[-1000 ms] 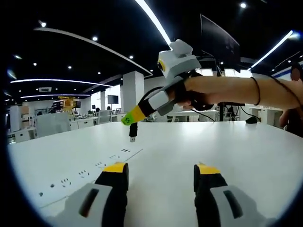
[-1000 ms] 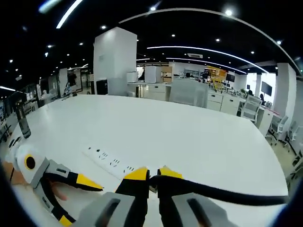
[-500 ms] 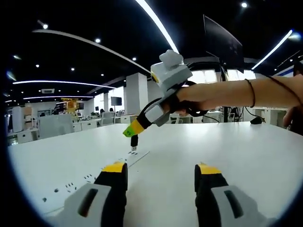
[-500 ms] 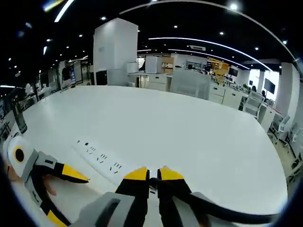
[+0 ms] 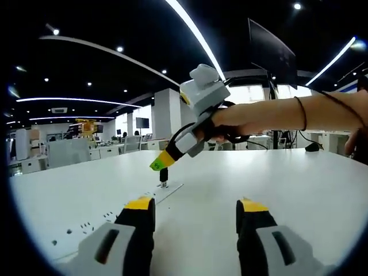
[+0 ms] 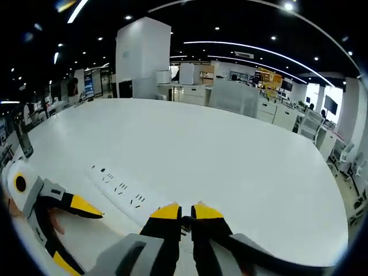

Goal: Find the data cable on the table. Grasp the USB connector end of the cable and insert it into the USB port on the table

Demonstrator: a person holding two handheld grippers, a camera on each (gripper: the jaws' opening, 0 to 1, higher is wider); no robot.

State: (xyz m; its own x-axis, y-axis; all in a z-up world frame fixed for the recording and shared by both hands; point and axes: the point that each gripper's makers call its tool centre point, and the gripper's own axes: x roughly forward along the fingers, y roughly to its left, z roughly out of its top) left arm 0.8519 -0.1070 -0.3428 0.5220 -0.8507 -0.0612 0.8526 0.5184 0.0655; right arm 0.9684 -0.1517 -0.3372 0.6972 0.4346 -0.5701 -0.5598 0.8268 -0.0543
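A long white power strip (image 5: 118,210) lies on the white table (image 5: 299,190). My right gripper (image 5: 161,162), held by a person's hand, comes in from the right and is shut on the black USB connector (image 5: 163,175). The connector points down, its metal tip at the strip's far end. In the right gripper view my right gripper (image 6: 183,210) pinches the connector (image 6: 185,221) just above the power strip (image 6: 118,187), and the black cable (image 6: 276,263) trails off to the lower right. My left gripper (image 5: 196,204) stands open over the table beside the strip; the left gripper (image 6: 73,236) appears low on the left.
A dark monitor (image 5: 271,50) stands at the table's far side, with a small dark object (image 5: 311,146) near it. A dark upright device (image 6: 25,146) stands at the table's left edge. Office desks and pillars lie beyond the table.
My right gripper has come down with the connector, from hanging above the table to the strip's end. The left gripper has stayed open in place.
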